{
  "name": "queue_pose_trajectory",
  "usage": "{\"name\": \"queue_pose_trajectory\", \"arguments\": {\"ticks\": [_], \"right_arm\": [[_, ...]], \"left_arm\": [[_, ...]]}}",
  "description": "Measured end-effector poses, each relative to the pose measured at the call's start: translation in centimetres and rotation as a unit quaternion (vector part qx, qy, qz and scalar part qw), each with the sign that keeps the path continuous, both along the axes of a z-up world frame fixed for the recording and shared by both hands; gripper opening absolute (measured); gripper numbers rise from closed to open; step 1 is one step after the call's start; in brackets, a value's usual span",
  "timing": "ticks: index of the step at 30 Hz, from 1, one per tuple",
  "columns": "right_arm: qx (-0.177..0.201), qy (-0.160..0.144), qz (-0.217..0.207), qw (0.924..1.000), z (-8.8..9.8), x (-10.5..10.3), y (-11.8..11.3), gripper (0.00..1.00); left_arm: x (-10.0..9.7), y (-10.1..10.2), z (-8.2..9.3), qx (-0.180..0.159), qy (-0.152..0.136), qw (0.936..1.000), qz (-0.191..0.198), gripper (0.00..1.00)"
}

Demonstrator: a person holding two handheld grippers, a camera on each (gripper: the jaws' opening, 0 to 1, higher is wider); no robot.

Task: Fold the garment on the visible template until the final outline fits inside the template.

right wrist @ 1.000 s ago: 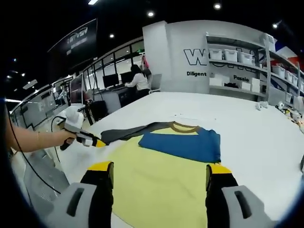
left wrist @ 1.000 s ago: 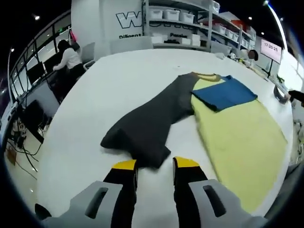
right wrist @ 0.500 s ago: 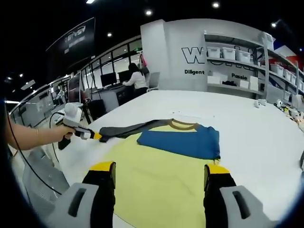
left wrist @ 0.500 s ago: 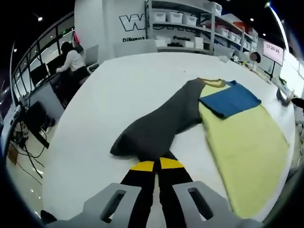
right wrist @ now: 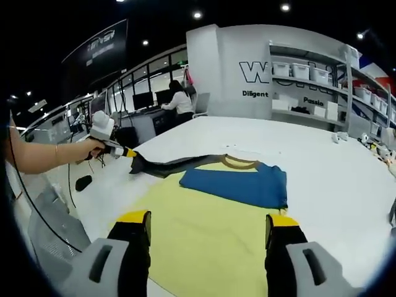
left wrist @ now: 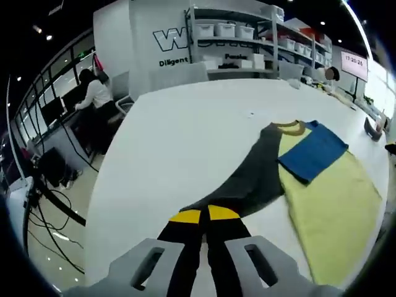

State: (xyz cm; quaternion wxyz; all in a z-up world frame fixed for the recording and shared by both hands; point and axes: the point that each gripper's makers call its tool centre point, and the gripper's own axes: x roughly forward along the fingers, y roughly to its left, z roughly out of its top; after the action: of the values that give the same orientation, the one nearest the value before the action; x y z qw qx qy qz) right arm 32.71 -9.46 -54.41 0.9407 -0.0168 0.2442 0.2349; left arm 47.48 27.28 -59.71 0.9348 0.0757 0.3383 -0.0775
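A shirt with a yellow body, a blue folded sleeve and a dark grey sleeve lies on the white table. My left gripper is shut on the end of the grey sleeve and holds it lifted off the table; in the right gripper view the left gripper comes in from the left with the grey sleeve stretched out. My right gripper stands open above the yellow body, nothing between its jaws. I cannot make out a template outline.
A person sits at a desk with monitors beyond the table's far left. Shelves with white bins line the back wall. Small items lie at the table's far right. Cables trail on the floor left of the table.
The left gripper shut on the grey sleeve's end and has since lifted and pulled it outward, stretching the sleeve. The right gripper has stayed open and nearly still.
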Motion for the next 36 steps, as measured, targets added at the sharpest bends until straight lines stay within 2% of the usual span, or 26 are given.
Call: {"name": "queue_pose_trajectory", "arguments": {"ticks": [4,8,9,11,13,14,17,22,26,30,36], "right_arm": [[0.0,0.002,-0.003,1.0,-0.1,0.2,-0.1,0.73],[0.0,0.004,-0.006,1.0,-0.3,0.1,-0.2,0.73],[0.0,0.005,-0.006,1.0,-0.3,0.1,-0.1,0.73],[0.0,0.006,-0.007,1.0,-0.4,0.1,-0.2,0.73],[0.0,0.009,-0.007,0.9999,-0.5,0.1,-0.2,0.73],[0.0,0.009,-0.008,0.9999,-0.5,0.1,-0.2,0.73],[0.001,0.009,-0.006,0.9999,-0.5,0.1,-0.1,0.73],[0.003,0.005,-0.002,1.0,-0.1,0.2,0.2,0.73],[0.003,0.005,0.0,1.0,0.1,0.2,0.2,0.73],[0.003,0.005,0.002,1.0,0.1,0.2,0.4,0.73],[-0.001,0.011,0.006,0.9999,-0.1,0.0,0.6,0.73]], "left_arm": [[0.8,1.1,0.4,0.016,0.003,0.9998,0.007,0.0],[1.5,1.7,1.3,-0.001,0.016,0.9998,0.015,0.0],[1.5,1.6,1.4,-0.008,0.027,0.9995,0.016,0.0],[1.2,1.4,1.4,-0.019,0.048,0.9986,0.011,0.0],[0.9,1.6,1.6,-0.011,0.068,0.9976,0.004,0.0],[0.8,1.5,1.6,-0.002,0.074,0.9972,-0.009,0.0],[0.8,1.5,1.9,0.003,0.086,0.9963,-0.012,0.0],[-0.1,0.7,2.6,-0.009,0.109,0.9937,-0.026,0.0],[-1.0,0.5,2.8,0.0,0.134,0.9901,-0.042,0.0],[-1.4,0.4,3.6,0.008,0.141,0.9871,-0.075,0.0],[-0.5,2.0,3.9,0.017,0.131,0.9892,-0.064,0.0]]}}
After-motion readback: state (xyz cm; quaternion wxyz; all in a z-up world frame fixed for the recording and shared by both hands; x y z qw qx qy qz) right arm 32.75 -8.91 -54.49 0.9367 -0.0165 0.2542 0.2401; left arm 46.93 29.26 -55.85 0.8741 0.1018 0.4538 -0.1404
